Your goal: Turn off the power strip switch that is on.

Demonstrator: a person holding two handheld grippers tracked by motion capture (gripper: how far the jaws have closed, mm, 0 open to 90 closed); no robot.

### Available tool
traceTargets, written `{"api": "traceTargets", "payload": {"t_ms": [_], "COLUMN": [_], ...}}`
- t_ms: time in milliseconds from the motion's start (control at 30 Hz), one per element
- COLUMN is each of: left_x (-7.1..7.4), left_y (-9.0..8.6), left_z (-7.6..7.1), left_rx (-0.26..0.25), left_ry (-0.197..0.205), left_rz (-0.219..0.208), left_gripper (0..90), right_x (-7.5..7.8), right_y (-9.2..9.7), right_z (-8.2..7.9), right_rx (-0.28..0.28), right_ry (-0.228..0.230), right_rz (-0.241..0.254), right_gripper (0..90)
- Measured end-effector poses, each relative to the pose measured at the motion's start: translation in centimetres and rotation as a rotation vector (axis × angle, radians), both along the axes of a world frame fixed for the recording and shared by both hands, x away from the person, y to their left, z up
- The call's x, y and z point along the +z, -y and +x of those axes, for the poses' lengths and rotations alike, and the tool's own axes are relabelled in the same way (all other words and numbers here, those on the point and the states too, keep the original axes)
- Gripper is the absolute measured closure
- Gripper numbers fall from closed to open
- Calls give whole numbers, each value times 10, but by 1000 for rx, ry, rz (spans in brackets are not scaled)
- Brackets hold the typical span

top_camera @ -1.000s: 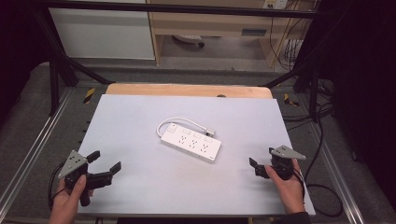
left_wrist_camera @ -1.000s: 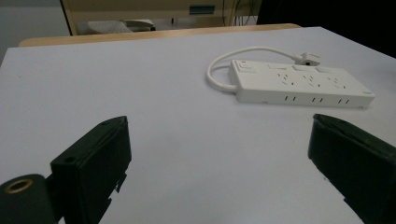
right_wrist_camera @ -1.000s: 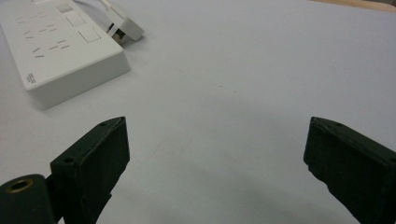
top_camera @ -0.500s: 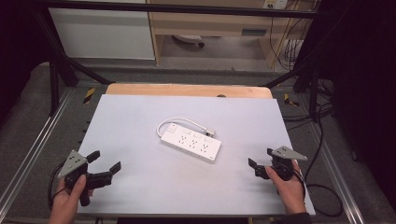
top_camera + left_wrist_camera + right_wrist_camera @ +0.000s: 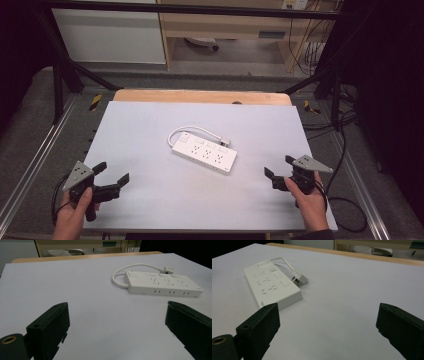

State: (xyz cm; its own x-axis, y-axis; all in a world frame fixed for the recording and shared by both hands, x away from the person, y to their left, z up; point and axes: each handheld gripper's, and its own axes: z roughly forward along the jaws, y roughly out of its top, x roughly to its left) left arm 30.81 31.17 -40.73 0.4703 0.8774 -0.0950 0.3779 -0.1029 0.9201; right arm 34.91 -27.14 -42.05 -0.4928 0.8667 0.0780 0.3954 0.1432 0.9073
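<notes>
Lying near the middle of the pale desk (image 5: 150, 130), a white power strip (image 5: 204, 153) with its short cord (image 5: 192, 129) looped round the far side and the plug (image 5: 225, 141) resting just beside its far edge. Seen from the high view: left gripper (image 5: 111, 176) at the near left corner, right gripper (image 5: 279, 167) at the near right edge, each held in a hand, both well apart from the strip and touching nothing. Jaws of both spread wide, nothing between them. Shown from the left gripper view: side vents along the strip's near long face and a switch with a red mark at the cord end, strip lying ahead and right of the open jaws, closer to the right jaw. Shown from the right gripper view: strip's short end turned toward the camera, socket face clear, strip lying ahead and left, just beyond the left jaw. Wooden desk edge (image 5: 200, 96) visible along the far side.
</notes>
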Motion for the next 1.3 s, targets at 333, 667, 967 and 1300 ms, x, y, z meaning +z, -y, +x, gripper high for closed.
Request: {"api": "traceTargets", "payload": {"t_ms": [333,667,967,1300], "left_x": [0,0,-1,-1], "left_y": [0,0,0,0], "left_z": [-1,0,0,0], "left_rx": [-13,-11,-11,-9], "left_ry": [-5,-6,-8,-13], "left_rz": [-8,-5,-3,0], "left_gripper": [53,52,52,52], "right_x": [26,46,52,59], "right_y": [-14,-31,-39,-50], "right_z": [3,14,24,36], "right_rx": [28,74,89,94], "right_ry": [33,31,20,21], "right_rz": [-41,-34,-19,6], "right_gripper": [35,34,33,36]}}
